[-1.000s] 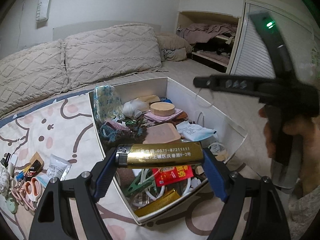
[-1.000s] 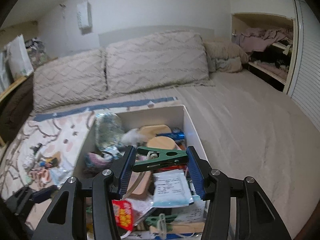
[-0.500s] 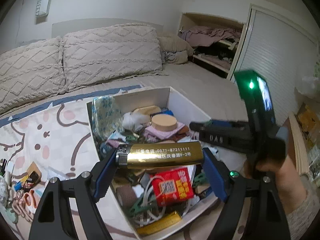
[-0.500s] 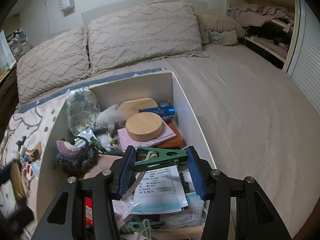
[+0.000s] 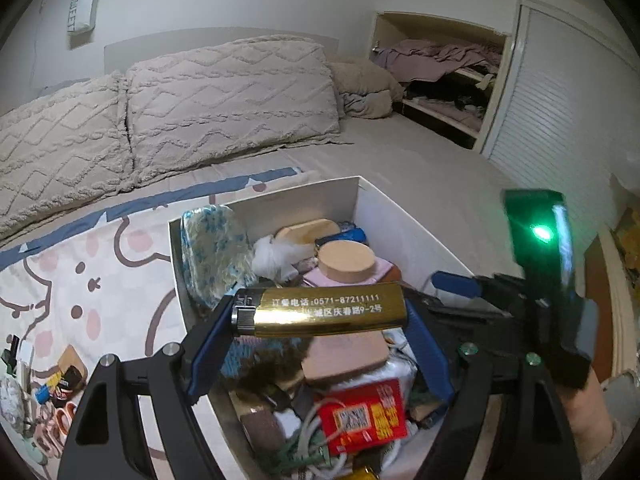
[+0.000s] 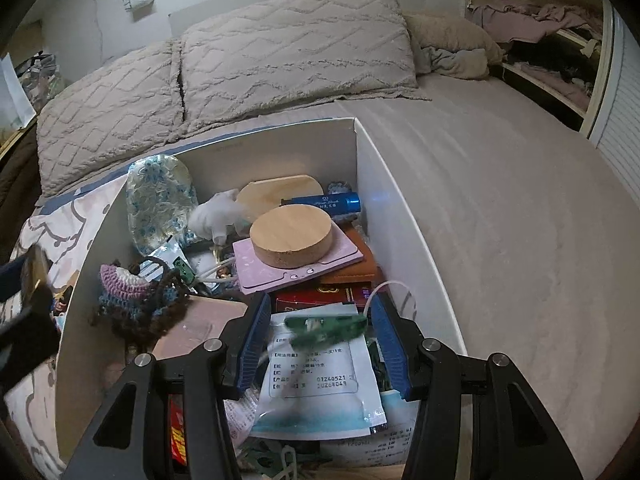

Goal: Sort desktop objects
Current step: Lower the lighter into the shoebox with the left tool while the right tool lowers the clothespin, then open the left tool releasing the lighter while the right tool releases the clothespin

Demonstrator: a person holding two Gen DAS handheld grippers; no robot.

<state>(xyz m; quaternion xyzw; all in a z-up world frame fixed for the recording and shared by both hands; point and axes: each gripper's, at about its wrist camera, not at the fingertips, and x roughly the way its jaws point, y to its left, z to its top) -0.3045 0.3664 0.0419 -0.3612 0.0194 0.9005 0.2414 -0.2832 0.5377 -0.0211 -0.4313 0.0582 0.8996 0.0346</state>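
In the left wrist view your left gripper (image 5: 320, 316) clamped a gold lighter (image 5: 320, 311) crosswise at frame centre, above the white box (image 5: 300, 196); in the right wrist view your right gripper (image 6: 320, 326) gripped a blurred green clip (image 6: 325, 328) at lower centre.

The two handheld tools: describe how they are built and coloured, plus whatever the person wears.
Both tools, left tool and right tool, share one build: black angular frames with triangular cut-outs, silver round bolt heads at the joints, and blue ribbed pads on the fingers. Seen from the left wrist camera, the right one carries a black upright block with a glowing green light. A greyish sleeve cuff shows by the wrist.
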